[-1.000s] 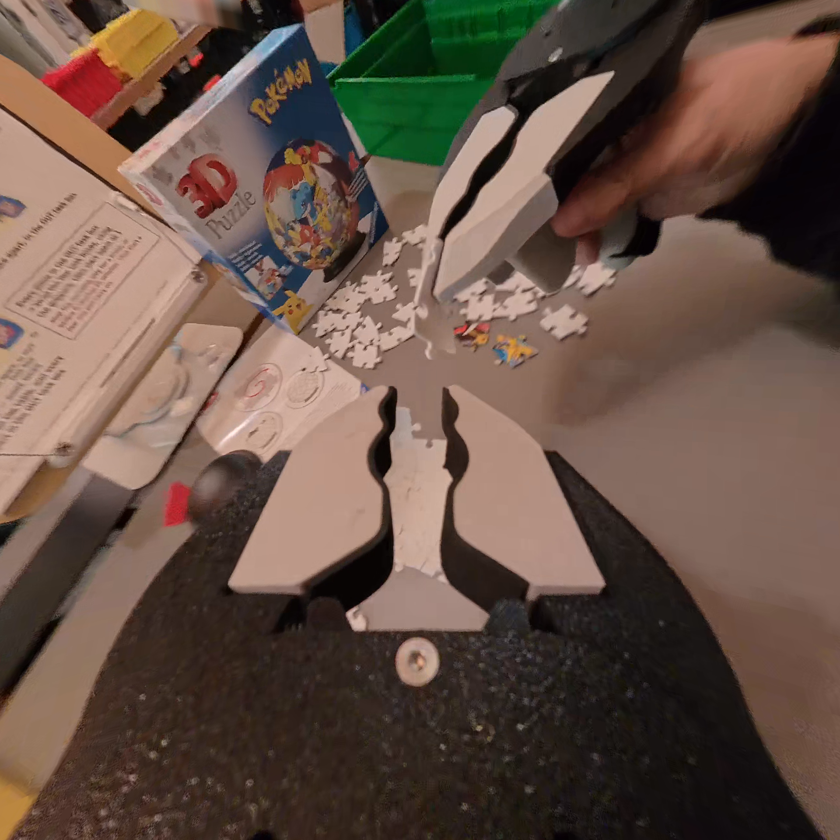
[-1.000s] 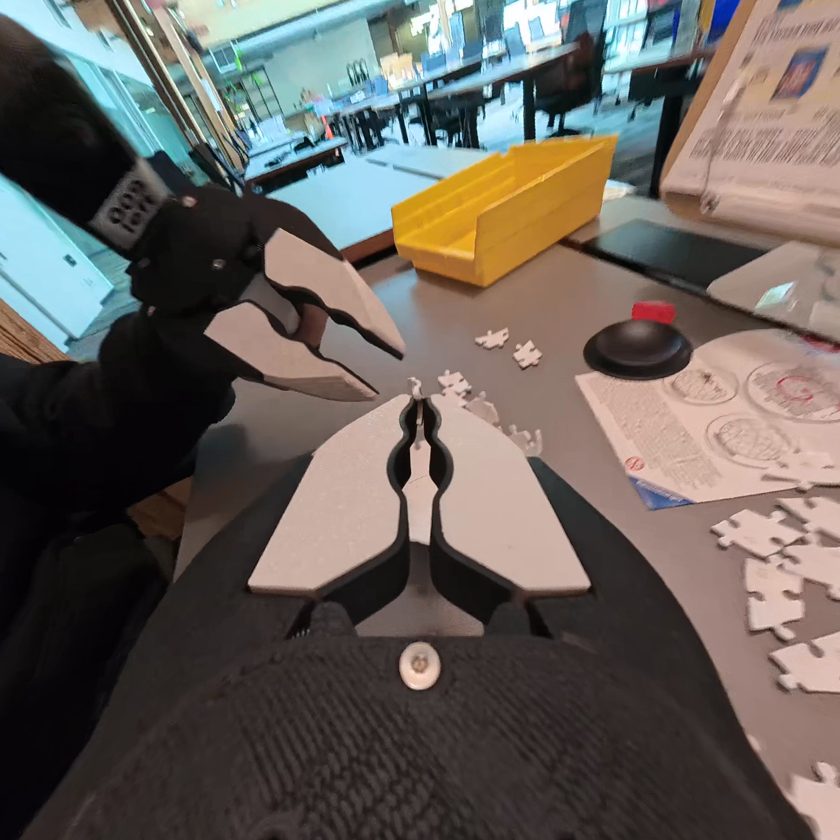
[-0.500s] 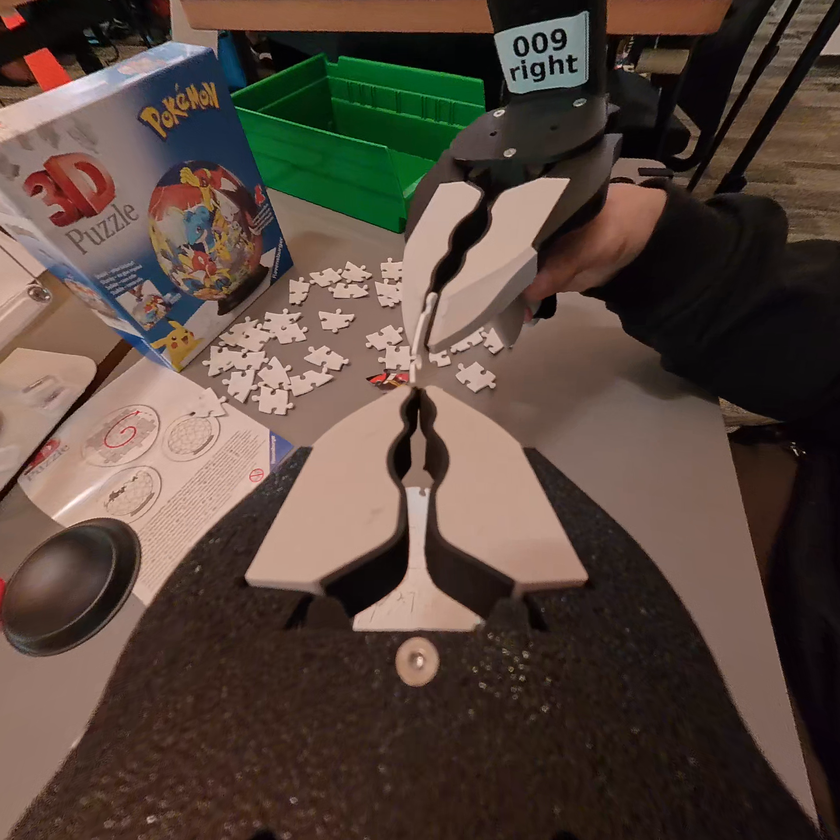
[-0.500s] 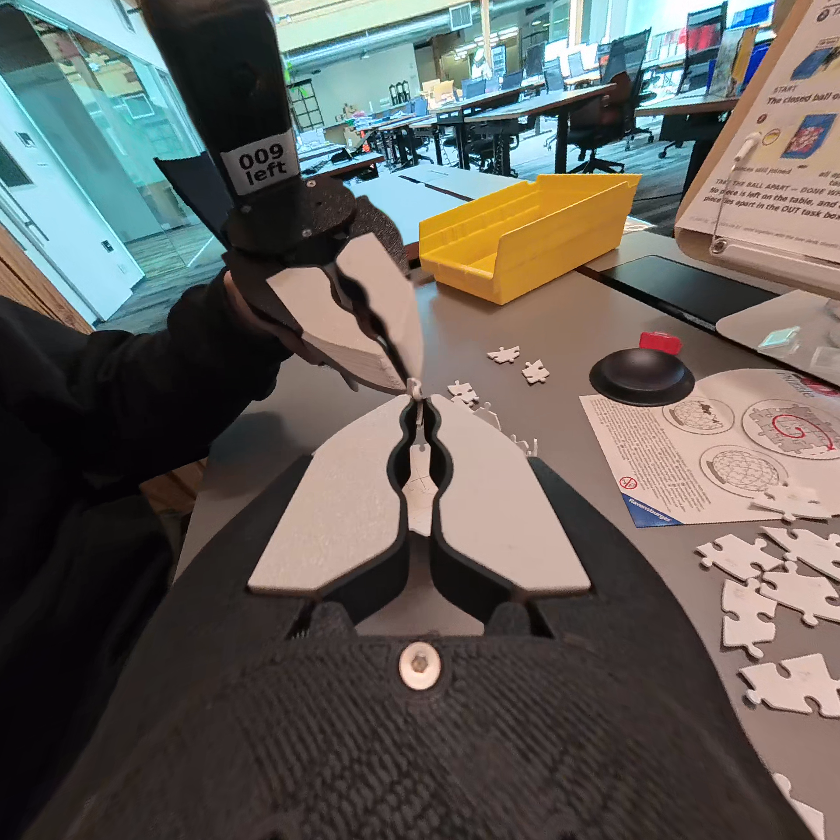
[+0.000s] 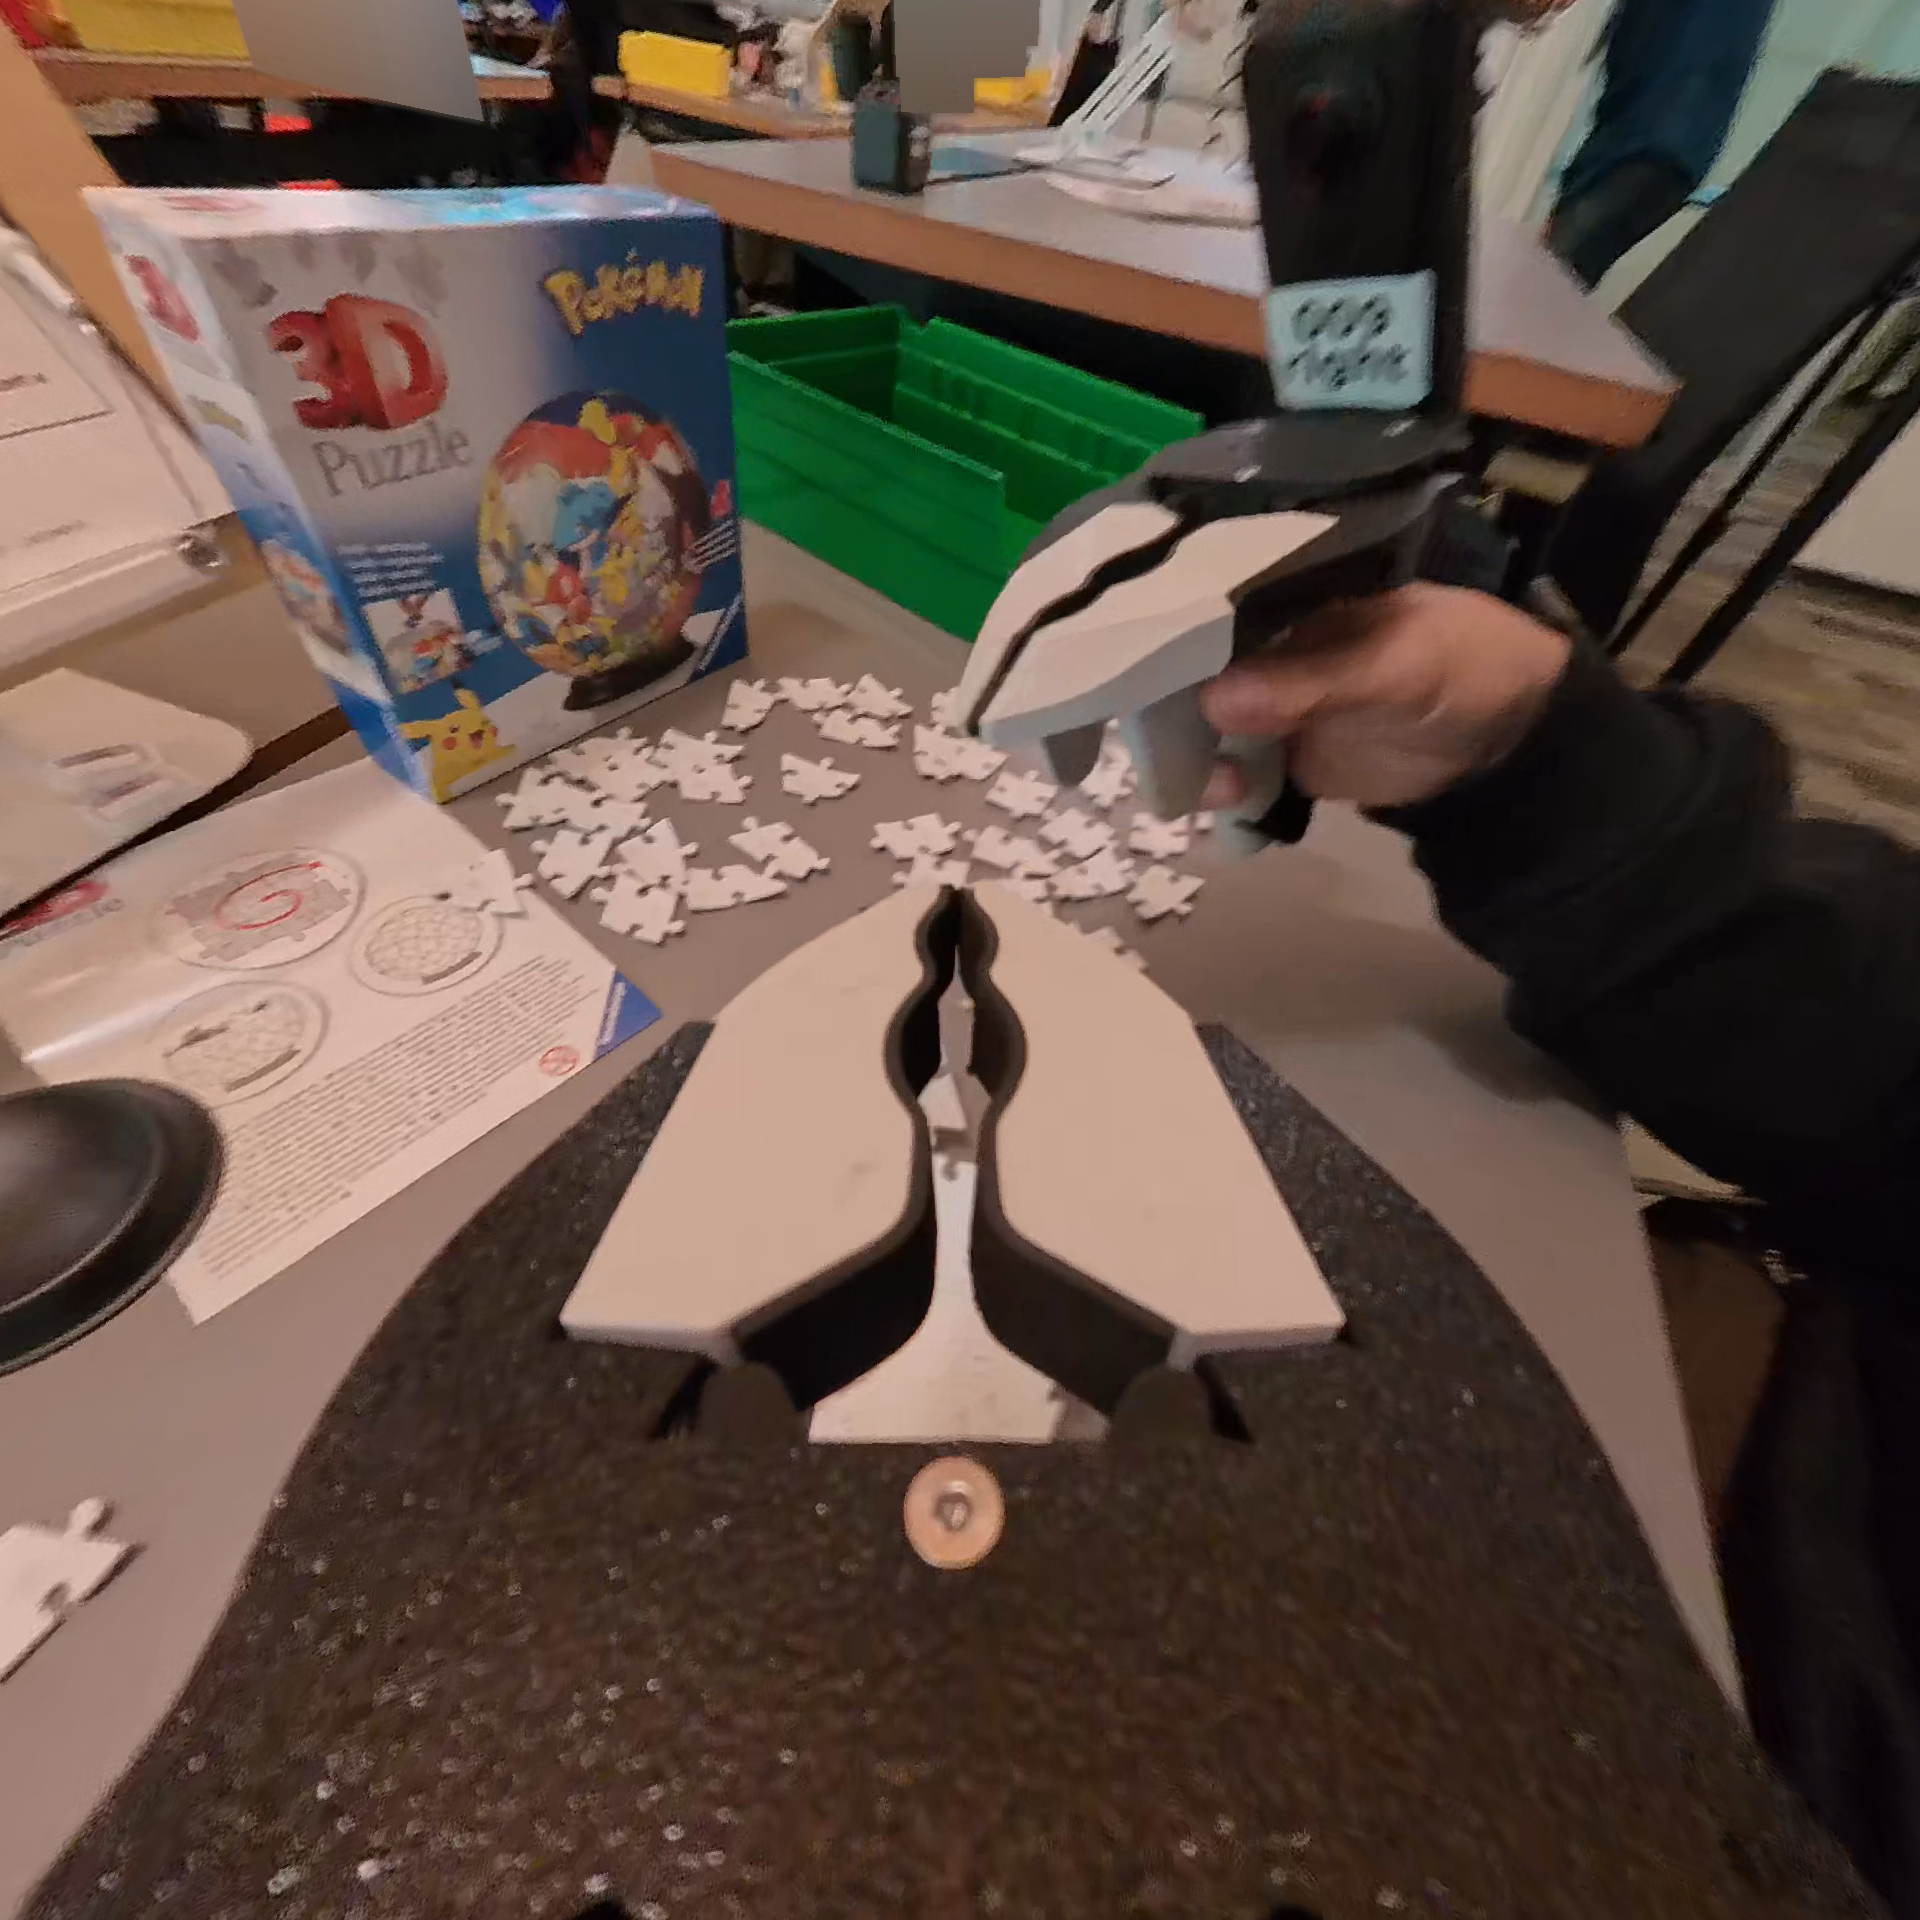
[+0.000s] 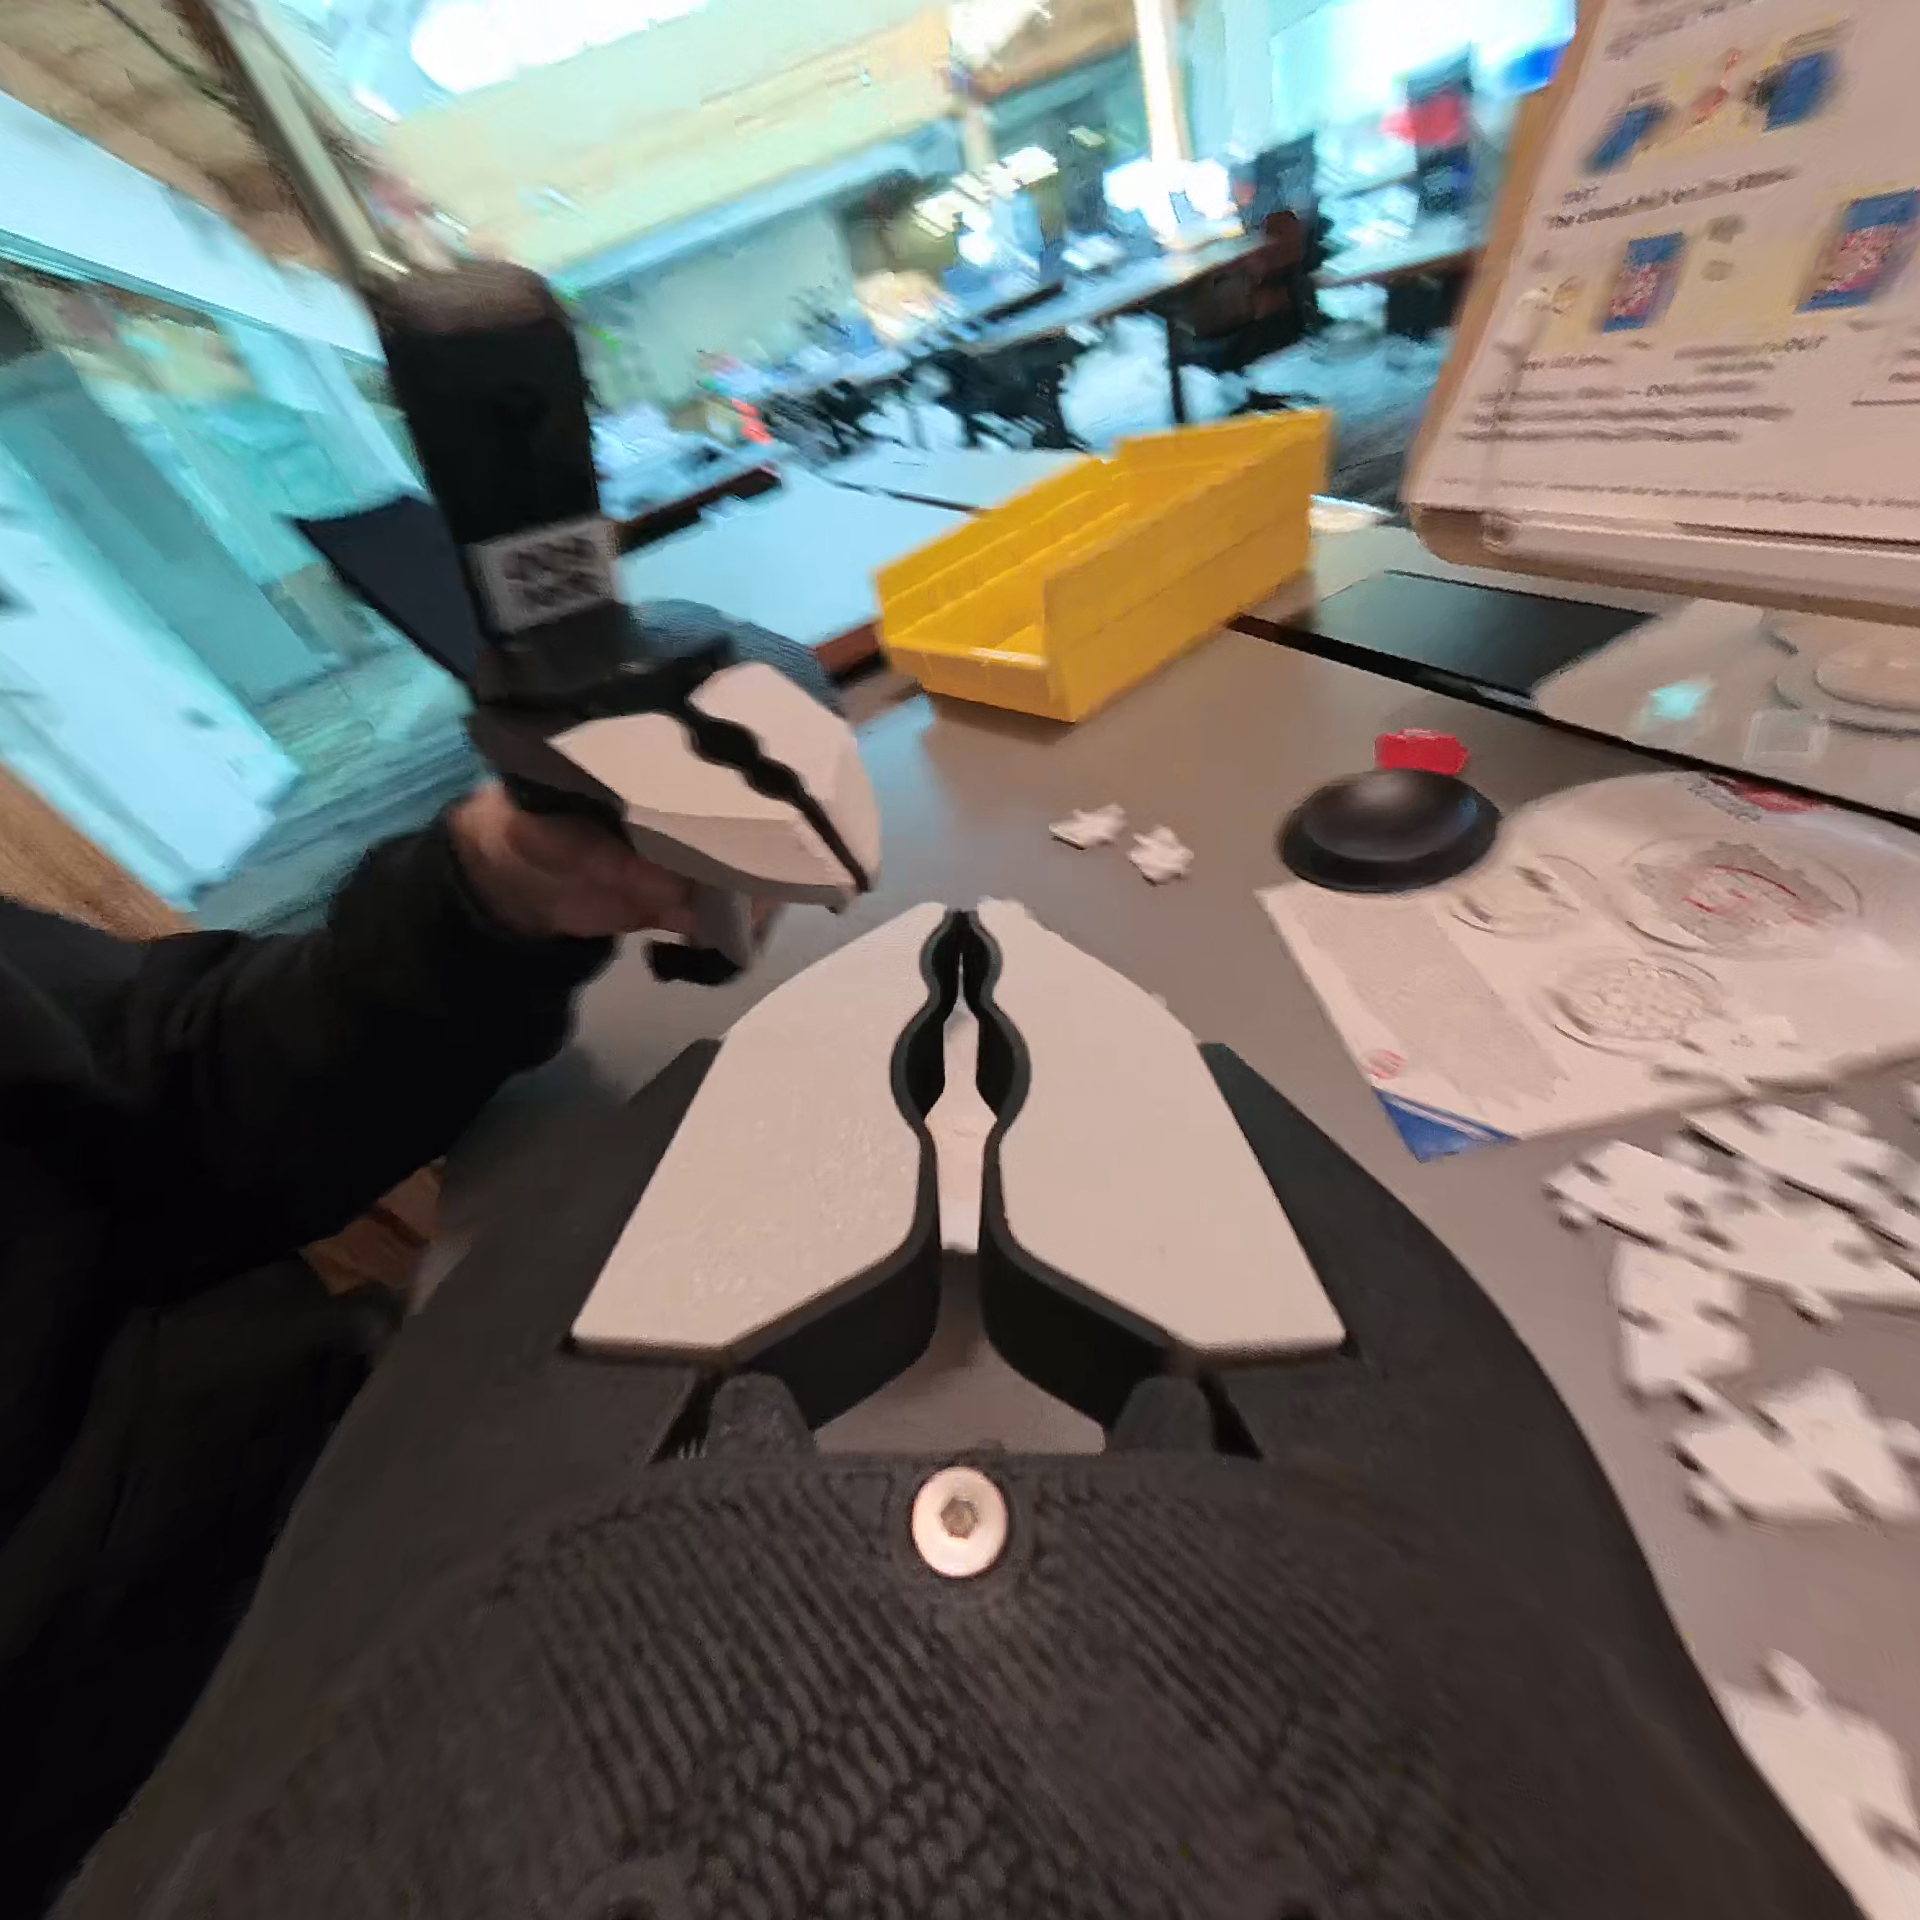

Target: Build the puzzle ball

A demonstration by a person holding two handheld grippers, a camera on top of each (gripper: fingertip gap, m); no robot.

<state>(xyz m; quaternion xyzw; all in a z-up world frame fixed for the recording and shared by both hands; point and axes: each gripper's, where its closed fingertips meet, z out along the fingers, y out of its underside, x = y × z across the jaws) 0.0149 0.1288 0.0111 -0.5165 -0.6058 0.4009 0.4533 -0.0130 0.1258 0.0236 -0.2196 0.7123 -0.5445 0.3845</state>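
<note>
My left gripper (image 5: pixel 954 899) is shut, and a white puzzle piece (image 5: pixel 943 1107) shows edge-on in the gap between its fingers. My right gripper (image 6: pixel 961 914) is shut too, with a white puzzle piece (image 6: pixel 961 1184) in its gap. Each gripper shows in the other's view, held above the grey table: the right gripper (image 5: pixel 977 717) over the loose white pieces (image 5: pixel 810 779), the left gripper (image 6: pixel 860 883) just left of my right fingertips. Their tips are apart. No piece sticks out past either tip.
The puzzle box (image 5: pixel 468 468) and a green bin (image 5: pixel 935 468) stand behind the pieces. An instruction sheet (image 5: pixel 312 987) and the black ball stand (image 5: pixel 73 1195) lie to the left. A yellow bin (image 6: pixel 1112 582), two stray pieces (image 6: pixel 1122 836) and more pieces (image 6: pixel 1714 1247) lie around. The tips of both grippers are at nearly the same place.
Half a second ago the two grippers met tip to tip with pieces touching. Now they have drawn apart, and both views are blurred by the motion.
</note>
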